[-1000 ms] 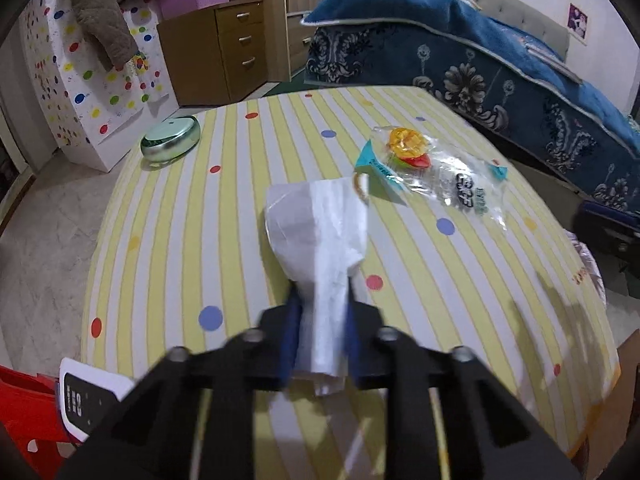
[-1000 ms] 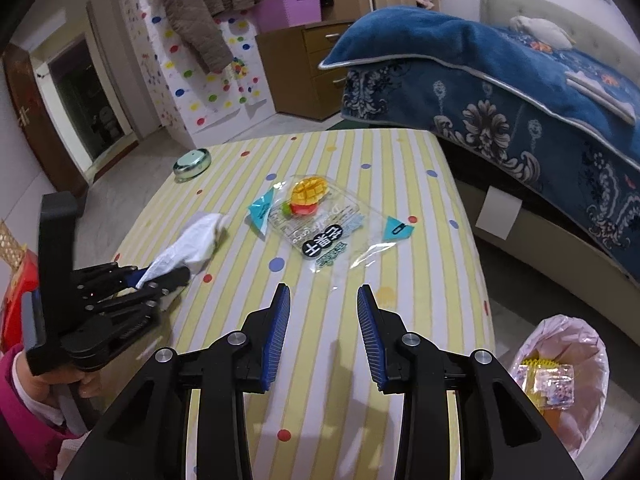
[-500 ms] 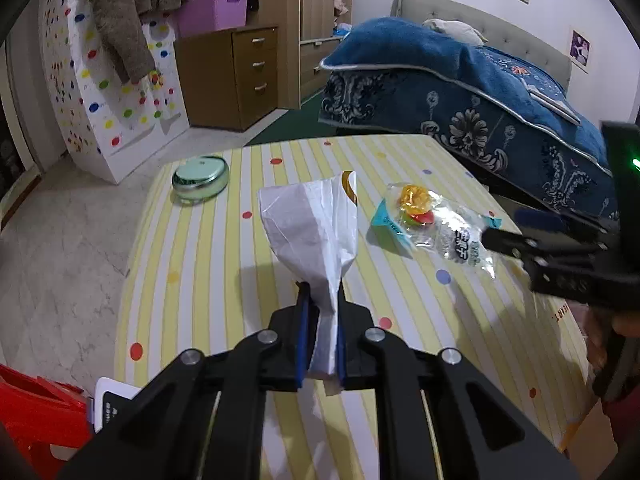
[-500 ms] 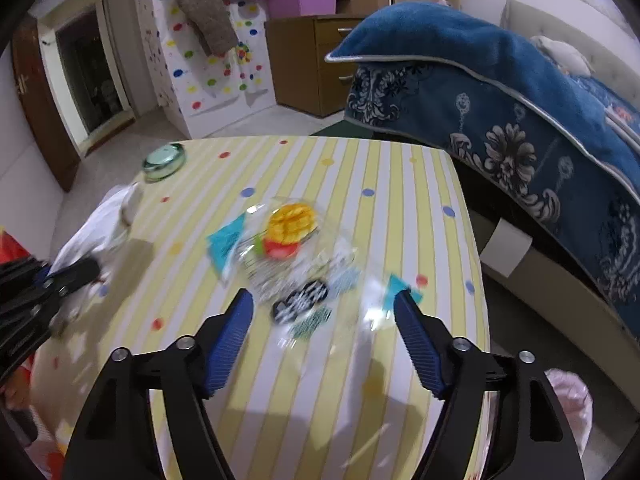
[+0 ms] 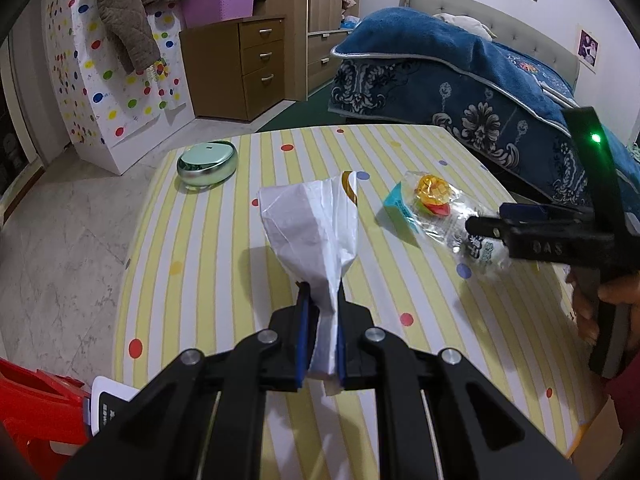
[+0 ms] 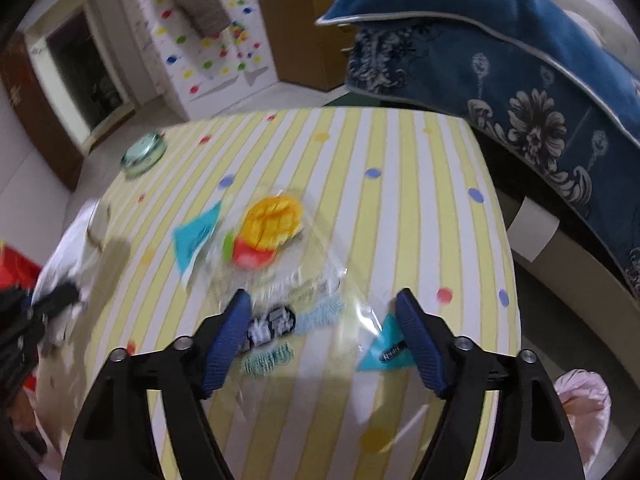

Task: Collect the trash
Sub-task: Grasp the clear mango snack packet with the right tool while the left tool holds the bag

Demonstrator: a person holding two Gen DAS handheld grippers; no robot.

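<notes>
My left gripper (image 5: 320, 300) is shut on a crumpled white paper wrapper (image 5: 312, 224) and holds it above the striped table (image 5: 224, 248). A clear plastic snack bag (image 6: 276, 256) with a mango picture lies on the table. My right gripper (image 6: 324, 304) is open wide, its fingers either side of the bag's near end, low over it. In the left wrist view the right gripper (image 5: 484, 220) reaches over the bag (image 5: 436, 208) from the right. The left gripper with the wrapper shows at the left edge of the right wrist view (image 6: 56, 296).
A round green tin (image 5: 207, 163) stands at the table's far left. A pink-lined trash bin (image 6: 584, 404) sits on the floor by the table's near right. A bed with a blue blanket (image 5: 460, 64) is beyond. A red stool (image 5: 36, 412) is at left.
My left gripper has lifted the white wrapper off the table. My right gripper has opened wide and moved forward and down over the snack bag.
</notes>
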